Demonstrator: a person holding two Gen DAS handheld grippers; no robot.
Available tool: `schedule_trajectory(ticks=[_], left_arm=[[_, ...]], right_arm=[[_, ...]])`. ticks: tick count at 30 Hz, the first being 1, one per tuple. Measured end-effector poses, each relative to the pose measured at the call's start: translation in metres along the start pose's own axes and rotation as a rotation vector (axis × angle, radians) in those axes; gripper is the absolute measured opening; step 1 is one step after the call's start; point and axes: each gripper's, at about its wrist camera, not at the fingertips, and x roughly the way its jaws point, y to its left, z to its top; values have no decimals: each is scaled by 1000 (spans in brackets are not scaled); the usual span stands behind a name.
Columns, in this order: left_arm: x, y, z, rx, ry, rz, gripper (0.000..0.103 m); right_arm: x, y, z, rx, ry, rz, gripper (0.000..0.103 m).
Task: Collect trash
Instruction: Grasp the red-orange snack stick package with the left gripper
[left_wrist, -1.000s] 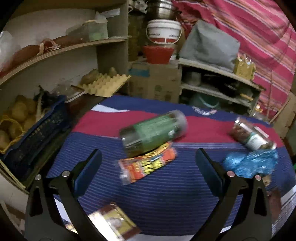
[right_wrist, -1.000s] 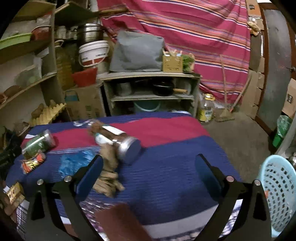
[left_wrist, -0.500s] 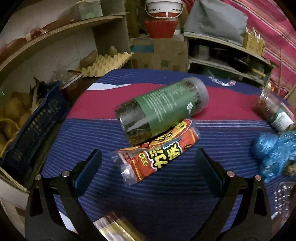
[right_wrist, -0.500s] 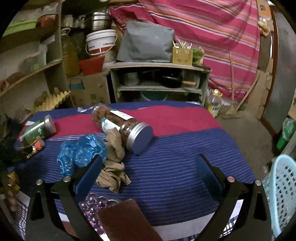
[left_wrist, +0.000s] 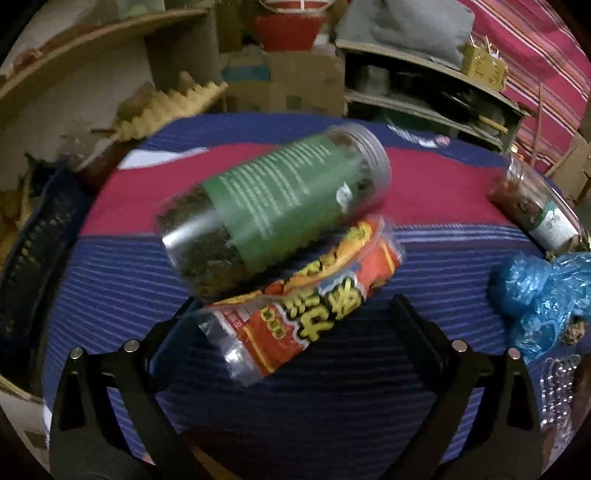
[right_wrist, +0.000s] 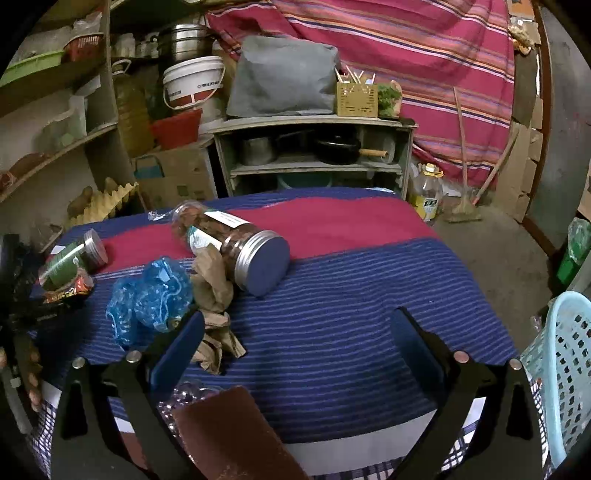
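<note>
Blue-and-red striped cloth-covered surface (right_wrist: 332, 332) fronts cluttered grey wooden shelves (right_wrist: 314, 147); left gripper (left_wrist: 291, 317) and right gripper (right_wrist: 299, 332) jaws released.

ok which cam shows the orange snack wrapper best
The left wrist view: the orange snack wrapper lies large and central between the open left gripper. The right wrist view shows only a small sliver at its left edge.

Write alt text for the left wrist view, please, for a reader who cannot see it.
The open left gripper is closing in on an orange snack wrapper lying on a striped cloth. A green-labelled jar lies on its side just behind the wrapper, and a blue plastic bag sits at right.
</note>
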Motion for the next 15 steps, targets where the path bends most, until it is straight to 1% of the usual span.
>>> schedule_trajectory(ticks=[1,2,4,5,8,9,11,12,14,15], left_arm=[[1,-3,-2,7,9,-18,96],[1,-10,-5,43,23,-32,96],[-3,-21,-12,93,22,-36,96],[-7,-27,-15,115,21,-53,96],[-17,-40,-21,157,13,-144,96],[-19,-44,-23,169,12,-164,96],[-25,-49,-25,190,-6,-179,96],[-26,-49,-25,194,-18,-169,96],[-24,-47,-24,187,-34,-100,97],[-20,-45,-22,177,-31,-79,96]], right_arm=[[1,0,0,-7,0,-13,98],[2,0,0,-9,2,-23,98],[2,-3,-1,-2,4,-19,98],[2,-3,-1,2,3,-15,98],[2,-4,-1,3,5,-16,98],[1,-5,-1,6,6,-14,98],[0,-7,-1,10,6,-10,98],[-1,-7,-1,11,4,-7,98],[-2,-8,0,9,1,-6,98],[-2,-9,0,10,0,-6,98]])
